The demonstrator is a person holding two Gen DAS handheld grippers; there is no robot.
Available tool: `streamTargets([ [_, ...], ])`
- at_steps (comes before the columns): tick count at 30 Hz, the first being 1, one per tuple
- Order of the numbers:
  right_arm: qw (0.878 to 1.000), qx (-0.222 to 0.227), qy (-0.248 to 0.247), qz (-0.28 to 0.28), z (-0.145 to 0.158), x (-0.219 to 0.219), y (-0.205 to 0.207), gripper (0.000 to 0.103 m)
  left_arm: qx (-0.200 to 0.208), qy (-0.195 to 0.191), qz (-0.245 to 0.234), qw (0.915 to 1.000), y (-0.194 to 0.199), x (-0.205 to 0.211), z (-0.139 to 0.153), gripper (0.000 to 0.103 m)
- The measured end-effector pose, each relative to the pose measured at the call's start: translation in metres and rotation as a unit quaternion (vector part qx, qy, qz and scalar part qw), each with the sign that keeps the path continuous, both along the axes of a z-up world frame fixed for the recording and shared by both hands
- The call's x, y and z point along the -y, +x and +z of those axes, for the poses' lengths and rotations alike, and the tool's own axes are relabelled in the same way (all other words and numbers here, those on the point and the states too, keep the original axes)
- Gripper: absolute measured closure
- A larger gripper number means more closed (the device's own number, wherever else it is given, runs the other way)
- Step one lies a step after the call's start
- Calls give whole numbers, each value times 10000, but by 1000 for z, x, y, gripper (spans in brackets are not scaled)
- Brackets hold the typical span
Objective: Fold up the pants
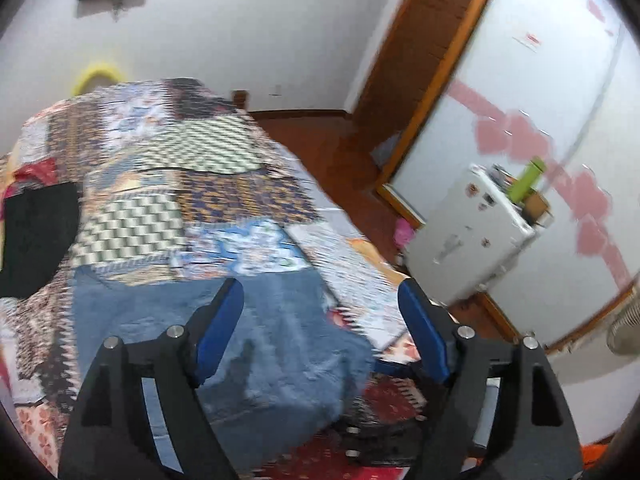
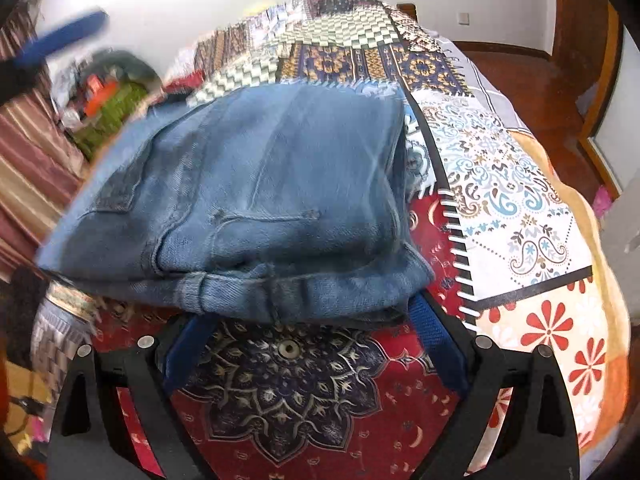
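The pants are blue jeans (image 2: 248, 200), folded into a compact bundle on the patterned bedspread (image 2: 512, 208). In the right wrist view the waistband edge faces me and a back pocket shows at the left. My right gripper (image 2: 312, 312) is open, its blue fingertips hidden under the jeans' near edge. In the left wrist view the jeans (image 1: 280, 340) lie below my left gripper (image 1: 320, 292), which is open and empty above them. The left gripper's blue finger (image 2: 64, 40) shows blurred at the upper left of the right wrist view.
A black garment (image 1: 36, 236) lies on the bed at the left. A small white fridge (image 1: 468, 224) with a green bottle (image 1: 528, 180) on top stands right of the bed. A wooden door frame (image 1: 440, 60) and red floor lie beyond. A fan (image 1: 624, 328) is at the right edge.
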State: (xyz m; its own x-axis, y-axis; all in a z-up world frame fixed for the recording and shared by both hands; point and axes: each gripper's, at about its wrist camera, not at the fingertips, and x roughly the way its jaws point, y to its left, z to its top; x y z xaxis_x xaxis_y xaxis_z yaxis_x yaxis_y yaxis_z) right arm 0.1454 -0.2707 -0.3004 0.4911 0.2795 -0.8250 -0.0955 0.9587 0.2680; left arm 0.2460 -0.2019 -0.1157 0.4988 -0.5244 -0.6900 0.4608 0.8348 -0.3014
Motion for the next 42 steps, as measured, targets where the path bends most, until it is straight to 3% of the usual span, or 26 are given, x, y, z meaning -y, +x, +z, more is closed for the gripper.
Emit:
streamTargets([
  [5, 10000, 12, 59, -53, 1, 2, -1, 9, 11, 634, 775, 9950, 42, -38, -13, 23],
  [8, 10000, -1, 26, -58, 1, 3, 1, 9, 37, 1462, 1210, 9818, 76, -60, -37, 16],
  [11, 10000, -3, -36, -43, 2, 2, 0, 9, -604, 1932, 1463, 9683, 108, -84, -80, 16],
  [14, 10000, -10, -76, -33, 2, 1, 0, 9, -1428, 2267, 1249, 9553, 125, -100, -137, 13],
  [16, 9999, -17, -84, -58, 2, 1, 2, 9, -1131, 2348, 1251, 9573, 117, -108, -148, 0],
  [19, 9999, -59, -105, -91, 2, -1, 2, 9, -602, 2684, 1012, 9561, 102, -105, -143, 0],
  [25, 9996, -7, -276, -98, 11, -3, -2, 9, 97, 3580, 815, 9301, 72, -103, -135, 0],
  [27, 9995, 50, -311, -73, 15, -5, -5, 9, 107, 3574, 877, 9297, 64, -118, -136, 0],
  [29, 9993, 109, -343, -27, 20, -9, -8, 9, -136, 3267, 1007, 9397, 57, -138, -135, 0],
  [30, 9993, 126, -349, -4, 21, -11, -9, 9, -400, 2949, 1141, 9479, 55, -155, -135, 0],
  [33, 9990, 210, -376, 97, 25, -18, -12, 9, -971, 2190, 1329, 9617, 52, -182, -138, 0],
  [35, 9990, 248, -355, 139, 28, -23, -13, 9, -1198, 1887, 1443, 9640, 53, -190, -135, 0],
  [39, 9991, 247, -284, 172, 28, -28, -13, 9, -1039, 1530, 1578, 9700, 66, -188, -109, 1],
  [42, 9996, 125, -161, 200, 23, -30, -11, 9, -687, 1676, 1721, 9683, 96, -173, -92, 1],
])
